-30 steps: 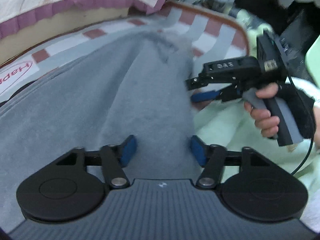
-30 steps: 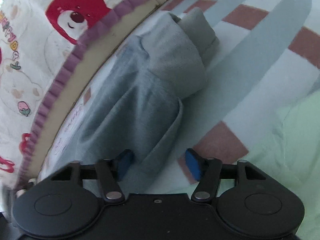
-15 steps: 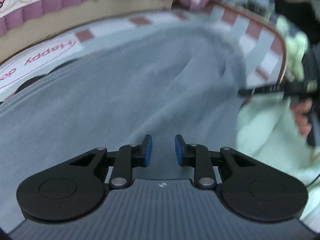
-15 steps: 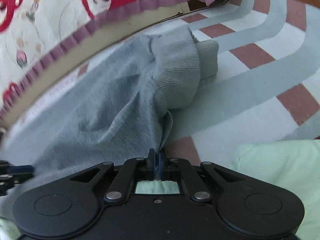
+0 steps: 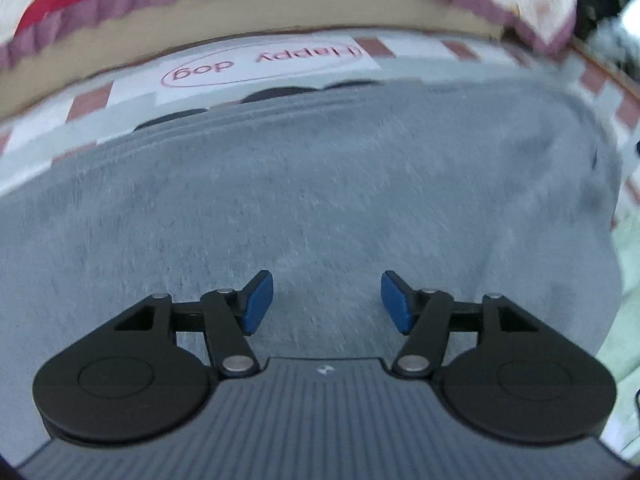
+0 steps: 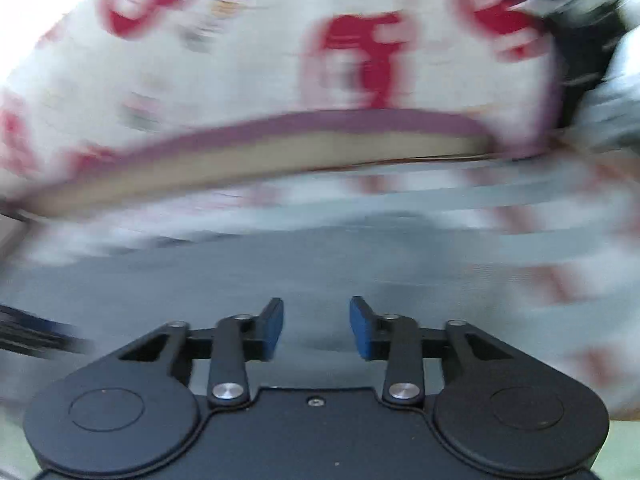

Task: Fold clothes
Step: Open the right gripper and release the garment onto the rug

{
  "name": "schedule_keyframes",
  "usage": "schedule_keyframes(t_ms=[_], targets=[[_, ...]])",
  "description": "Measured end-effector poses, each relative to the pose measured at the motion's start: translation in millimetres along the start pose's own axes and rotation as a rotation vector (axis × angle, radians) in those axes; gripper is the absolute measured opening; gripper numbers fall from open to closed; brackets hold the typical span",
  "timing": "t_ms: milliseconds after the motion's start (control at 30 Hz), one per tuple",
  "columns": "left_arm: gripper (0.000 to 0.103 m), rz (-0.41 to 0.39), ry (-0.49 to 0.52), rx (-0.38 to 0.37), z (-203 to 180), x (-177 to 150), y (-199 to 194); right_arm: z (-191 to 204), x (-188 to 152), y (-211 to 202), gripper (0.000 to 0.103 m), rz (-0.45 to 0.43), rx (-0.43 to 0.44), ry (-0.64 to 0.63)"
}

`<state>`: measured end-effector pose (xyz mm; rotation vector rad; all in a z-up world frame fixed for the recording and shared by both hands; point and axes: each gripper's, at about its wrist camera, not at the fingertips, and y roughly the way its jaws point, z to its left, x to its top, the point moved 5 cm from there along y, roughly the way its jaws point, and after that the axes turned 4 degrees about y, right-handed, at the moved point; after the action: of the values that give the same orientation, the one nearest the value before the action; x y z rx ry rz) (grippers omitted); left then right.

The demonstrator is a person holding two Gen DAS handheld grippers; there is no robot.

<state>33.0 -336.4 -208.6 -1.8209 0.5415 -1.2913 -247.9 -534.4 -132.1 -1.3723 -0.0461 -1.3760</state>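
On the striped mat (image 5: 400, 46), the grey garment (image 5: 320, 200) lies spread flat below both grippers. The left gripper (image 5: 326, 302) and right gripper (image 6: 316, 330) are opening, nothing between their fingers. Soft, limp fleece: probably best pinched at a hem or corner.

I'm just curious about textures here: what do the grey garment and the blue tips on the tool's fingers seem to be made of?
The grey garment looks like a soft, matte knit, perhaps fleece or sweatshirt jersey: its surface is fuzzy and flecked, with ribbing along its far edge. The blue pads look like smooth, dull rubber or soft plastic on black rigid plastic arms; blur leaves this uncertain.
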Motion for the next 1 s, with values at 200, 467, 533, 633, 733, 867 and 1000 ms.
schedule_keyframes(t_ms=[200, 467, 533, 633, 733, 867, 1000], targets=[[0.063, 0.106, 0.295, 0.127, -17.9, -10.9, 10.9, 69.8, -22.1, 71.7, 0.045, 0.225, 0.088, -0.269], [0.062, 0.069, 0.329, 0.269, 44.7, -9.3, -0.1, 25.9, -53.7, 81.9, 0.054, 0.462, -0.117, -0.238], [0.062, 0.029, 0.259, 0.296, 77.2, -11.1, -4.9, 23.5, -37.0, 73.9, 0.053, 0.421, -0.112, -0.182], [0.062, -0.067, 0.173, 0.327, 120.1, -14.3, -9.5, 41.2, -5.9, 70.3, 0.053, 0.317, -0.093, -0.232], [0.063, -0.118, 0.145, 0.369, 152.0, -23.8, -6.7, 63.1, 15.9, 94.7, 0.061, 0.286, -0.104, -0.335], [0.063, -0.128, 0.125, 0.362, 175.0, -24.4, 0.6, 60.0, 26.3, 149.5, 0.063, 0.346, -0.224, -0.35], [0.069, -0.138, 0.183, 0.328, 169.3, -13.9, 6.1, 38.0, 5.4, 165.7, 0.067, 0.36, -0.238, -0.165]])
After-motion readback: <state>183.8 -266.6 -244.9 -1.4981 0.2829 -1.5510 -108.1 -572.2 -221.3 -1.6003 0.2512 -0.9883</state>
